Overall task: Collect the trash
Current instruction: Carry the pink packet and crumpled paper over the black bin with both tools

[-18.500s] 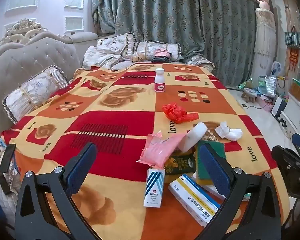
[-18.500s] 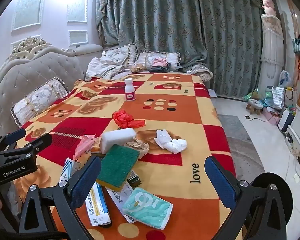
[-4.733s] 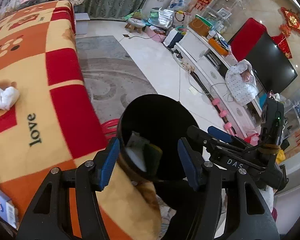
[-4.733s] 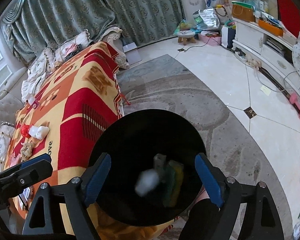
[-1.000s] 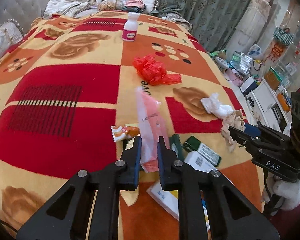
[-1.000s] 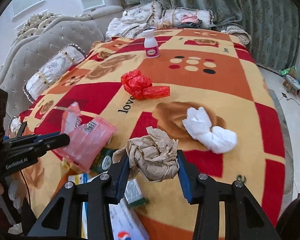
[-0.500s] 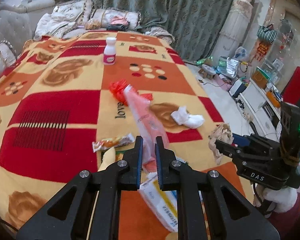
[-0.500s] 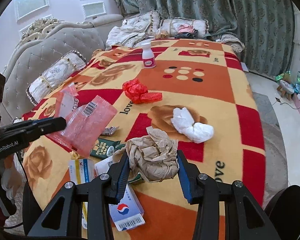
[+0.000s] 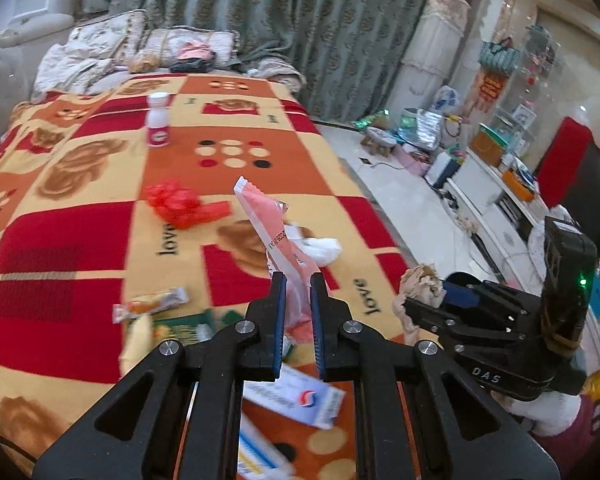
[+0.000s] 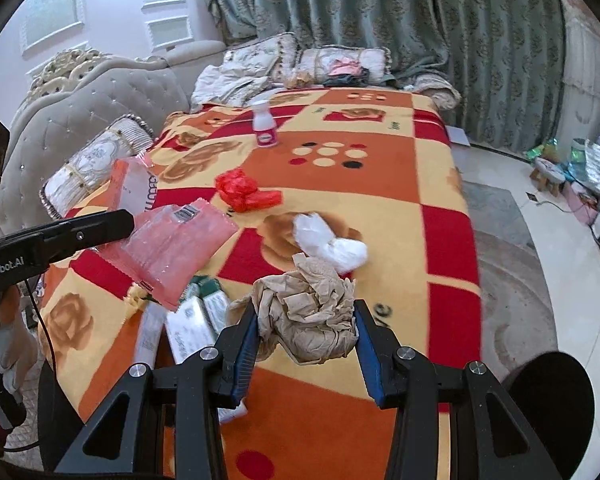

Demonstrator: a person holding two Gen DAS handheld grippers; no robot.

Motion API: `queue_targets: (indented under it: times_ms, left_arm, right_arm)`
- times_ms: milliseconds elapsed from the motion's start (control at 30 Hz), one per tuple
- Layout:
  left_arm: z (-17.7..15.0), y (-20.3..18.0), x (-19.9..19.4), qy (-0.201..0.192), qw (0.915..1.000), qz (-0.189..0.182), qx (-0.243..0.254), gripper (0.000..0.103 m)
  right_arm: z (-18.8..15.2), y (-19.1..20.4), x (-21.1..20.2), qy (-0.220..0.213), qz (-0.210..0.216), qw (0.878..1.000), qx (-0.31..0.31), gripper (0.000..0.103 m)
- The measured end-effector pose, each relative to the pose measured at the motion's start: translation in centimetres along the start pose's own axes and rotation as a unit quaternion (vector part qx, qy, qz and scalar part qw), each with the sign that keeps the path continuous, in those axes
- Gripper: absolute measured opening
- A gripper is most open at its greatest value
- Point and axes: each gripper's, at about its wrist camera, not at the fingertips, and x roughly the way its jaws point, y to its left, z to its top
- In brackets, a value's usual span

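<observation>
My left gripper [image 9: 297, 280] is shut on a pink plastic wrapper [image 9: 274, 232] and holds it above the bed; the wrapper also shows in the right wrist view [image 10: 172, 248]. My right gripper [image 10: 305, 312] is shut on a crumpled brown paper ball [image 10: 308, 316], held above the blanket; it also shows in the left wrist view [image 9: 420, 280]. On the blanket lie a red plastic bag [image 10: 244, 190], a white tissue wad [image 10: 328, 242], a snack wrapper [image 9: 152, 304] and several boxes [image 9: 296, 394]. The black bin [image 10: 548, 396] is at the lower right.
A white bottle with a pink label [image 10: 265, 124] stands far back on the bed. Pillows and clothes [image 10: 260, 64] lie by the headboard. The floor and rug [image 10: 512, 280] are to the right, with a stool and bags [image 9: 404, 136] beyond.
Both grippers have lifted and swung to the right with their loads. The bed's right edge, the floor and the bin have come more into view.
</observation>
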Motion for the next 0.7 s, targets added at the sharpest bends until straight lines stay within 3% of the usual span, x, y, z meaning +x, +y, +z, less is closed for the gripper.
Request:
queue_targets:
  times_ms: [700]
  left_arm:
    - [-1.2,-16.1,7.3,0.063,0.9895,-0.097,0.087,0.010]
  right_arm:
    - [-7.2,-14.2,-5.8,0.024,-0.106,0.987,0.117,0.043]
